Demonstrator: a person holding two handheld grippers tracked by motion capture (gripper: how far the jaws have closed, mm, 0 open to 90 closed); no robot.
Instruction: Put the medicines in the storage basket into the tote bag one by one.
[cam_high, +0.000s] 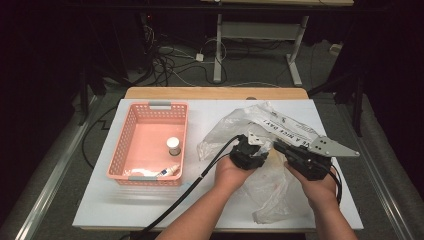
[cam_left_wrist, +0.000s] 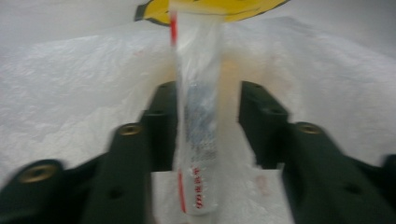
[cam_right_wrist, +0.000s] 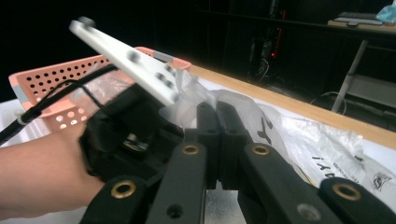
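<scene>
High view: both hands press their grippers into a clear plastic bag (cam_high: 270, 150) at table centre, hiding the jaws. At nine o'clock, a pink basket (cam_high: 150, 145) holds a white-capped bottle (cam_high: 173, 146) and a small tube (cam_high: 167, 172).

Left gripper view: the left gripper (cam_left_wrist: 208, 126) gapes around a tube seen blurrily through the film, its red print unreadable.

Right gripper view: the right gripper (cam_right_wrist: 218, 126) pinches the bag's edge.

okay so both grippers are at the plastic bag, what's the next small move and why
Probably close the left gripper on the bunched strip of plastic bag that stands between its open fingers. The right gripper already pinches the bag's edge, so a second hold would let the two pull the mouth open.
</scene>
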